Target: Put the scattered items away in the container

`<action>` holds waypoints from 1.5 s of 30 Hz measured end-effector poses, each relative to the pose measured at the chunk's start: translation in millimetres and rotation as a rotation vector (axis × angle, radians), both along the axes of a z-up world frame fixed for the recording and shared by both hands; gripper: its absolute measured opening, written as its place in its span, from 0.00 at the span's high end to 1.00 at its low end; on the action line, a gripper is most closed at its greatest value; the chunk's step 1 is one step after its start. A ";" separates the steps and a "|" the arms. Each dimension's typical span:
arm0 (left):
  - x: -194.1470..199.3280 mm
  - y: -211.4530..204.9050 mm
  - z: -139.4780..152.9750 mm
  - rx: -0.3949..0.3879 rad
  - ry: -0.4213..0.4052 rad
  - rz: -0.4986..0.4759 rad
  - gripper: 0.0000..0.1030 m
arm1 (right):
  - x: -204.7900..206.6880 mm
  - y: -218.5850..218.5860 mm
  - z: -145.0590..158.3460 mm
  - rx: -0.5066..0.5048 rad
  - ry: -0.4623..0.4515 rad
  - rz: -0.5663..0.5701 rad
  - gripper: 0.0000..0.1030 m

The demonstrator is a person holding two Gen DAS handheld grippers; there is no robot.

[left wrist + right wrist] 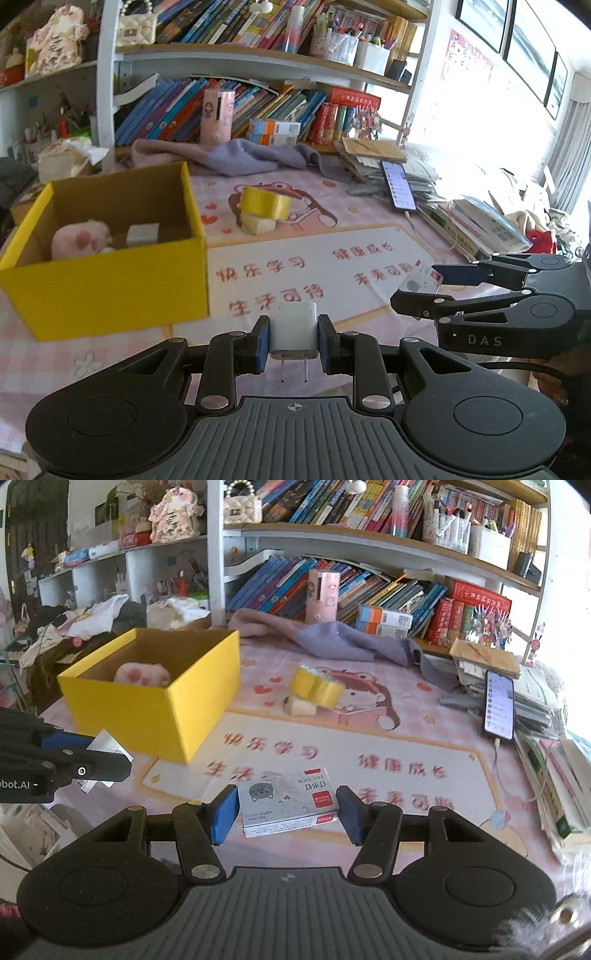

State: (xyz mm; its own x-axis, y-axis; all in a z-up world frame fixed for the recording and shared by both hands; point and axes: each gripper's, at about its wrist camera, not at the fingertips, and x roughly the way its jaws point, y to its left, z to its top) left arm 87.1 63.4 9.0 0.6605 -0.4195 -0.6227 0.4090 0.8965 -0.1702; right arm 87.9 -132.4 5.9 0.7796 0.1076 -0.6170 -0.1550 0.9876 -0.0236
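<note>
Plainly, from the left wrist the left gripper (294, 341) jaws pinch the white charger (294, 329) short of the yellow box (110, 284) and may clip its wall, while from the right wrist the right gripper (287, 814) jaws pinch the staple box (288, 802), which could slip.

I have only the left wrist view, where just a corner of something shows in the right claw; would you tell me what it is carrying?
Observer: The right claw holds a small staple box lying flat between its blue pads. The top of the box shows a grey cat face and a red label.
Operator: Thank you. What lies past the far left side of the yellow box, where my frame runs out?
Observer: A heap of white and dark clothes lies behind and to the left of the yellow box, in front of a white shelf unit.
</note>
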 end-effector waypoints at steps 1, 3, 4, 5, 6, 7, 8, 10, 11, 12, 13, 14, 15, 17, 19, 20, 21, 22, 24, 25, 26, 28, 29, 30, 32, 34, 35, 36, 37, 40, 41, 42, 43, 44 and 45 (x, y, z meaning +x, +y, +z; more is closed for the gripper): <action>-3.3 4.4 -0.2 0.000 0.002 0.003 0.76 | -3.1 5.4 0.2 -0.001 0.002 0.005 0.47; -9.1 12.5 -2.0 -0.003 0.011 0.009 0.76 | -8.7 16.2 0.4 -0.006 0.004 0.019 0.47; -11.5 15.7 -2.9 -0.005 0.017 0.012 0.76 | -10.7 20.6 0.2 -0.008 0.007 0.025 0.47; -13.9 18.9 -3.7 -0.006 0.020 0.014 0.76 | -12.6 25.2 -0.2 -0.008 0.011 0.031 0.47; -16.5 22.2 -4.3 -0.008 0.023 0.017 0.76 | -14.3 29.4 -0.7 -0.009 0.015 0.037 0.47; -19.0 25.8 -4.7 -0.010 0.024 0.021 0.76 | -15.6 33.0 -0.9 -0.009 0.019 0.042 0.47; -21.7 29.3 -5.2 -0.012 0.024 0.025 0.76 | -16.8 36.8 -1.0 -0.011 0.023 0.048 0.47; -25.4 36.1 -6.1 -0.018 0.027 0.038 0.76 | -18.9 45.3 -0.9 -0.016 0.028 0.064 0.47; -27.1 39.2 -6.4 -0.020 0.028 0.046 0.76 | -20.3 49.4 -0.8 -0.020 0.030 0.074 0.47; -29.0 42.6 -6.7 -0.022 0.029 0.053 0.76 | -21.7 54.0 -0.7 -0.024 0.032 0.086 0.47; -30.8 45.9 -7.1 -0.025 0.029 0.060 0.76 | -22.1 57.5 -0.4 -0.028 0.033 0.097 0.47; -32.6 49.3 -6.9 -0.027 0.028 0.069 0.76 | -22.4 61.2 -0.1 -0.031 0.035 0.108 0.47; -34.7 53.0 -6.8 -0.029 0.026 0.080 0.76 | -22.8 65.2 0.1 -0.035 0.037 0.119 0.47; -37.9 59.6 -6.7 -0.034 0.025 0.102 0.76 | -22.2 72.5 0.8 -0.040 0.040 0.140 0.47; -41.1 67.6 -6.8 -0.040 0.024 0.130 0.76 | -20.6 81.2 1.0 -0.046 0.044 0.171 0.47; -42.6 72.0 -6.9 -0.043 0.024 0.148 0.76 | -19.5 85.5 1.1 -0.050 0.045 0.188 0.47; -43.7 75.7 -6.7 -0.046 0.023 0.163 0.76 | -18.2 90.6 1.4 -0.054 0.045 0.209 0.47; -44.6 79.4 -6.6 -0.048 0.023 0.178 0.76 | -17.2 95.2 1.7 -0.058 0.045 0.230 0.47; -46.3 86.2 -6.8 -0.051 0.024 0.205 0.76 | -14.4 104.8 2.0 -0.065 0.044 0.272 0.47; -47.0 89.2 -7.1 -0.052 0.027 0.219 0.76 | -12.6 109.4 2.0 -0.068 0.045 0.291 0.47; -47.5 92.0 -7.3 -0.053 0.030 0.230 0.76 | -11.3 113.4 2.0 -0.070 0.047 0.307 0.47; -49.4 98.5 -8.1 -0.054 0.035 0.251 0.76 | -9.0 121.1 1.8 -0.071 0.053 0.340 0.47; -49.7 101.5 -8.7 -0.054 0.038 0.259 0.76 | -7.7 124.5 1.7 -0.071 0.054 0.354 0.47; -49.7 104.0 -9.3 -0.053 0.041 0.267 0.76 | -6.6 127.5 1.6 -0.070 0.055 0.366 0.47; -48.2 109.1 -10.1 -0.052 0.045 0.284 0.76 | -3.7 132.9 1.3 -0.069 0.055 0.383 0.47; -46.6 113.6 -10.0 -0.049 0.043 0.298 0.76 | 0.9 137.8 0.9 -0.067 0.053 0.399 0.47; -45.2 116.3 -9.9 -0.047 0.041 0.305 0.76 | 3.2 140.0 0.8 -0.066 0.051 0.406 0.47; -43.4 118.5 -9.5 -0.044 0.038 0.312 0.76 | 5.4 142.1 0.7 -0.065 0.048 0.413 0.47; -41.2 121.0 -8.8 -0.041 0.034 0.320 0.76 | 7.7 143.7 0.7 -0.064 0.044 0.419 0.47; -33.5 127.9 -5.7 -0.030 0.021 0.335 0.76 | 18.5 147.9 2.5 -0.056 0.027 0.428 0.47; -30.3 129.9 -3.9 -0.024 0.014 0.339 0.76 | 22.8 149.0 3.4 -0.054 0.021 0.428 0.47; -26.7 131.7 -2.0 -0.019 0.005 0.341 0.76 | 27.3 149.8 4.7 -0.050 0.014 0.426 0.47; -23.2 133.7 -0.1 -0.015 -0.002 0.341 0.76 | 31.9 150.7 6.3 -0.048 0.007 0.425 0.47; -18.6 135.4 2.1 -0.010 -0.011 0.341 0.76 | 36.7 151.6 7.9 -0.046 0.000 0.423 0.47; -13.7 136.5 4.1 -0.005 -0.020 0.341 0.76 | 41.9 152.3 9.6 -0.044 -0.008 0.422 0.47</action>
State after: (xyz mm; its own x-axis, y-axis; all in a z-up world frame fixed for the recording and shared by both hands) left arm 73.5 199.8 13.1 0.7753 -0.1755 -0.6067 0.0894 0.9814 -0.1696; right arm 129.9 19.8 15.5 0.6774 0.3918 -0.6226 -0.5450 0.8358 -0.0671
